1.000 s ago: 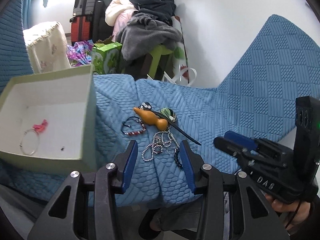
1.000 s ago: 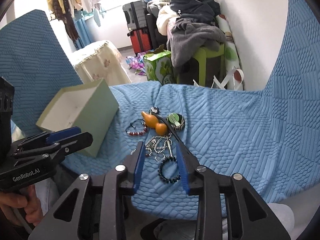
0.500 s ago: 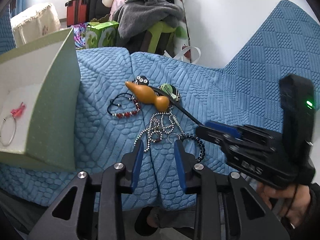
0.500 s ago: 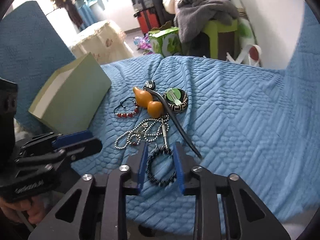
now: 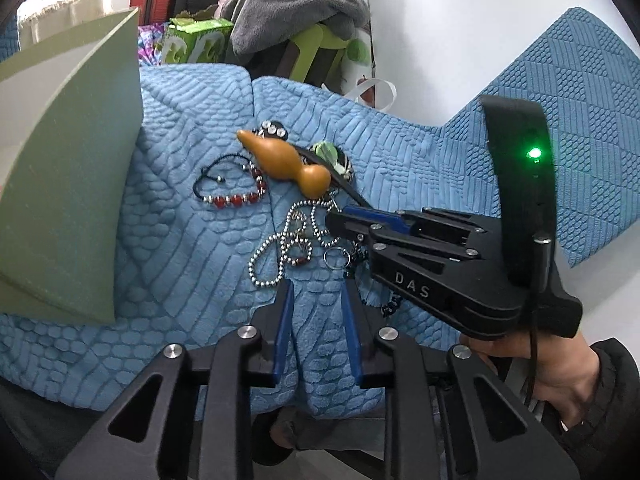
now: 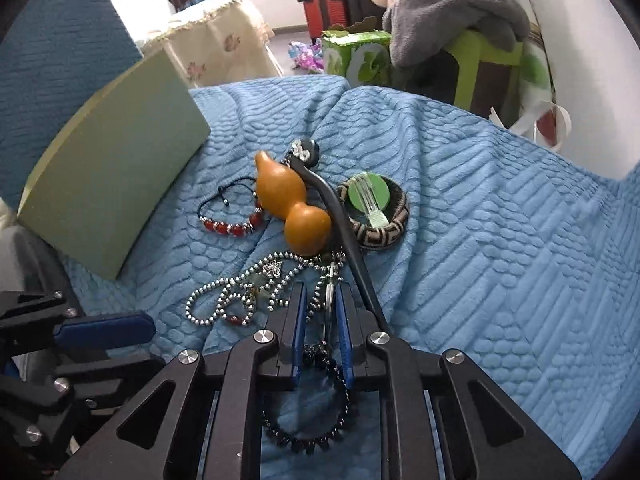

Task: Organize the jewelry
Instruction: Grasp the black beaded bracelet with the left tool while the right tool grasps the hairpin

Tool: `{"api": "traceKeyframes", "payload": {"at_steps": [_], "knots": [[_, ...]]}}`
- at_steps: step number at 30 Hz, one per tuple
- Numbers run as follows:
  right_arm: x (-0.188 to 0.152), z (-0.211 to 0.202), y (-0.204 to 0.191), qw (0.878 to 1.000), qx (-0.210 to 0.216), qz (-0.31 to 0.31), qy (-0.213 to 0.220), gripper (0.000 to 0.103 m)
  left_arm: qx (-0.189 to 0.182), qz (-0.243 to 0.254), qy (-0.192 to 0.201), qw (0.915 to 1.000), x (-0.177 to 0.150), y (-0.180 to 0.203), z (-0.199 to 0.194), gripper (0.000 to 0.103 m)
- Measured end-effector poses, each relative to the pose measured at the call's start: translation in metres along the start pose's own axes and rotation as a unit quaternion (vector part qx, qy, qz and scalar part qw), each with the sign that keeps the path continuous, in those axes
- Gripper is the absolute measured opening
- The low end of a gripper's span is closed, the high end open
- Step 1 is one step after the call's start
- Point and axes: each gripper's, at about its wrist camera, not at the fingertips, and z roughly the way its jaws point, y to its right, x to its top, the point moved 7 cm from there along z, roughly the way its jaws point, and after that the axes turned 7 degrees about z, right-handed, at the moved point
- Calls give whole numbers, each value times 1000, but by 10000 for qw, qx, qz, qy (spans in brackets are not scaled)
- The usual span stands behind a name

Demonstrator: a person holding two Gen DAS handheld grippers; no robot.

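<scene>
Blue quilted cover carries the jewelry beside a green box; clothes pile on a green stool behind. Since a second ago both grippers sit lower, jaws closing: right gripper seemingly grasps the black bead bracelet; left gripper stands released, just short of the silver chain.
</scene>
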Motion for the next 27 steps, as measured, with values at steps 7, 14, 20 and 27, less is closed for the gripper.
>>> {"api": "traceKeyframes", "payload": {"at_steps": [7, 14, 20, 27], "knots": [[-6, -9, -4, 10000, 71, 19, 38, 3, -89, -12, -51, 9999, -4, 3, 4, 24], [-4, -34, 13, 9982, 200, 472, 326, 3, -265, 85, -67, 9996, 2, 15, 13, 24], [-8, -40, 22, 9965, 309, 701, 345, 3, -334, 311, -170, 9988, 2, 29, 29, 24], [-3, -41, 31, 9936, 433, 968, 392, 5, -76, 708, -307, 9970, 4, 40, 51, 24]]}}
